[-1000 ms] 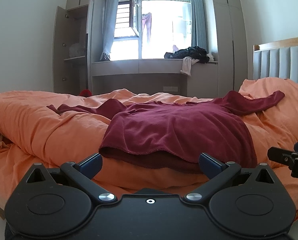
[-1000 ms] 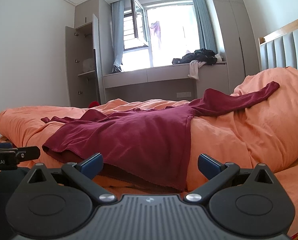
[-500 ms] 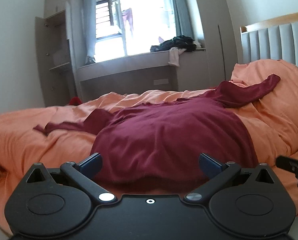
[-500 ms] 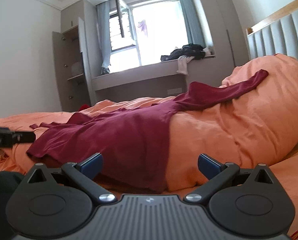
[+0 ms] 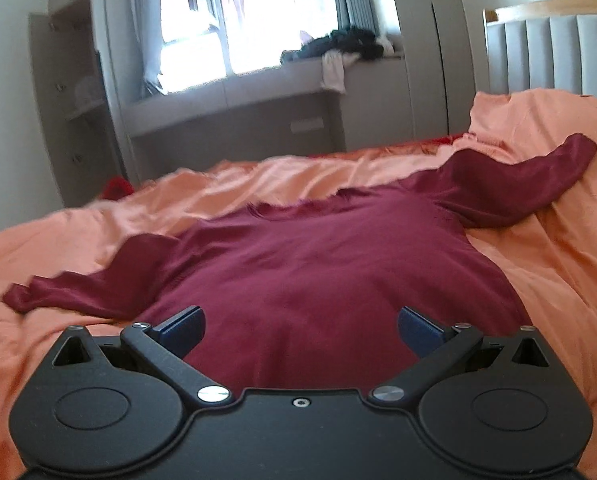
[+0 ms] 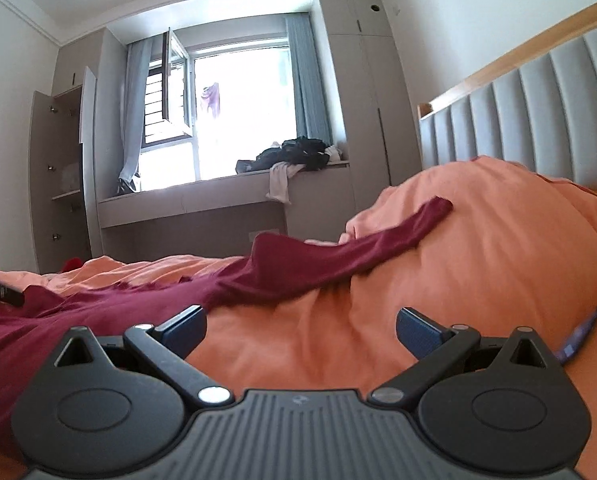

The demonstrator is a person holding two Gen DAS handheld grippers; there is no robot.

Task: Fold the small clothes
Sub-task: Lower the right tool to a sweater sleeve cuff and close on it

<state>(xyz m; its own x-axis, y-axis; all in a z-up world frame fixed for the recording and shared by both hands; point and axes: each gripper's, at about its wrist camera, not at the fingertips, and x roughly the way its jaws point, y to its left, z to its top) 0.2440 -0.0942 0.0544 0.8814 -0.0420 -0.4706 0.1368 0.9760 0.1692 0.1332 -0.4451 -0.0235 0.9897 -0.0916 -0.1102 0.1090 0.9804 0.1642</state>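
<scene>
An orange duvet (image 5: 558,264) covers the bed in soft rumples, rising to a high mound toward the grey padded headboard (image 6: 538,120). Past the far edge of the bed stand a bright window (image 6: 238,120) with grey curtains, a low window seat (image 6: 202,204) and tall grey cupboards. A wardrobe (image 6: 58,176) at the far left stands with its door open; its shelves hold pale things too blurred to name. A heap of dark and white clothes (image 6: 298,156) lies on the window seat, one white piece hanging over its front edge.

The dark red long-sleeved top (image 5: 330,280) lies spread flat in the middle of the duvet. One sleeve reaches toward the left edge of the bed, and the other climbs the mound toward the headboard.

The left gripper (image 5: 300,330) hangs over the near hem of the top, fingers spread wide with nothing between them. The right gripper (image 6: 300,330) is likewise spread wide and empty, over bare duvet just beside the top's right side. Bare duvet lies around the top on every side.
</scene>
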